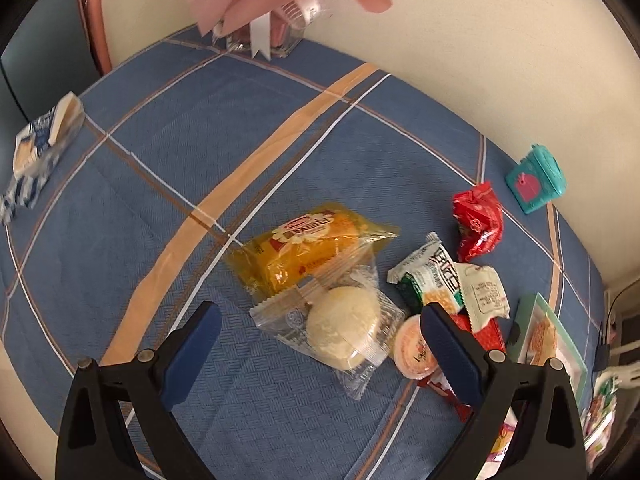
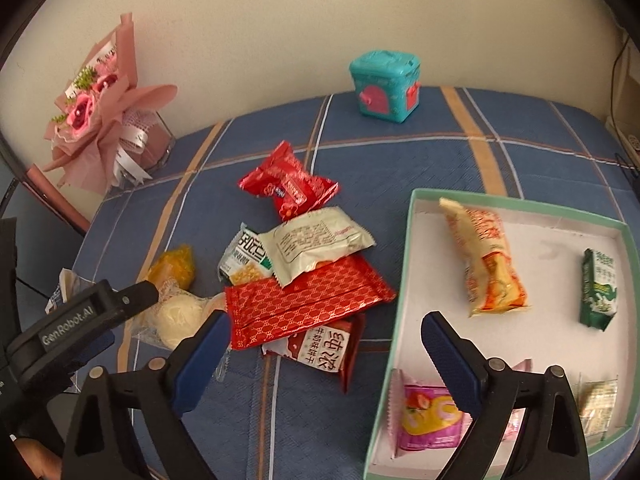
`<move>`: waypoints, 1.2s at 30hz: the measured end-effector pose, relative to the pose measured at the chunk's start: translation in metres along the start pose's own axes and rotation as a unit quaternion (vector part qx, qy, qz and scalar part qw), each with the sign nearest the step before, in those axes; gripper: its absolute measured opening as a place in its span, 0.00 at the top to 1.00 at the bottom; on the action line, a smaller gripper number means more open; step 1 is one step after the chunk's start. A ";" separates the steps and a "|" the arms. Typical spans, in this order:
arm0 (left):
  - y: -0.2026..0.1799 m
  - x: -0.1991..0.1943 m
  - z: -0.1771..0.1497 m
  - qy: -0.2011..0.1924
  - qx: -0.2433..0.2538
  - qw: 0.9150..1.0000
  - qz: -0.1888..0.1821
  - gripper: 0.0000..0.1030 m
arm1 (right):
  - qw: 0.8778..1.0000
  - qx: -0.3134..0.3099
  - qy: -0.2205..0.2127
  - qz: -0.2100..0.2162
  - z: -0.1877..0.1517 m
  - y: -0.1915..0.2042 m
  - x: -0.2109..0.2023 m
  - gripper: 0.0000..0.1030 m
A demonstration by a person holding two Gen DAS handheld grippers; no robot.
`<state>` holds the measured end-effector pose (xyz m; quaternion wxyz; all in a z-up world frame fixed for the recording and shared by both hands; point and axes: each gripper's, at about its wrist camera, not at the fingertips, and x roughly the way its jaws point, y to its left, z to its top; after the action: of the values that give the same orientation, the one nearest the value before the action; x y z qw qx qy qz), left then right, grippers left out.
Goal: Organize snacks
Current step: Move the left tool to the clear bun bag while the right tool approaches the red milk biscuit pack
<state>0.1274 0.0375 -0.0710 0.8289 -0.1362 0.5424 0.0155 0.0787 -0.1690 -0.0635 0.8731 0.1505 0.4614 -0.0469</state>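
Snacks lie piled on a blue plaid cloth. My left gripper is open and empty, just above a clear pack with a pale round cake, next to a yellow cake pack. My right gripper is open and empty, over a long red patterned pack and a red-white pack. A green-rimmed white tray to the right holds an orange pack, a green pack and a pink pack. The left gripper's body shows in the right wrist view.
A teal box stands at the back by the wall. A pink bouquet stands at the back left. A blue-white striped pack lies apart at the far left. A red pack and white packs lie in the pile.
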 end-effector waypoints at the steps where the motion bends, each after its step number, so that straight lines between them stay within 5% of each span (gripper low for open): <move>1: 0.001 0.004 0.001 0.006 -0.005 1.000 -0.002 0.03 | 1.000 -0.003 0.005 0.000 -0.001 0.002 0.004 0.07; 11: -0.002 0.037 -0.003 0.058 -0.021 0.998 -0.020 0.11 | 0.999 -0.018 0.051 -0.003 -0.008 0.012 0.033 0.10; 23: -0.004 0.045 -0.007 0.073 -0.039 0.995 -0.058 0.39 | 0.997 -0.038 0.065 0.001 -0.009 0.015 0.045 0.12; 36: 0.000 0.038 -0.011 0.078 -0.040 0.995 -0.051 0.40 | 0.996 -0.057 0.063 0.027 0.004 0.021 0.062 0.12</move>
<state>0.1328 0.0301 -0.1098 0.7776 -0.1977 0.5967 -0.0153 0.1216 -0.1467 -0.1073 0.8505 0.1159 0.5129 0.0122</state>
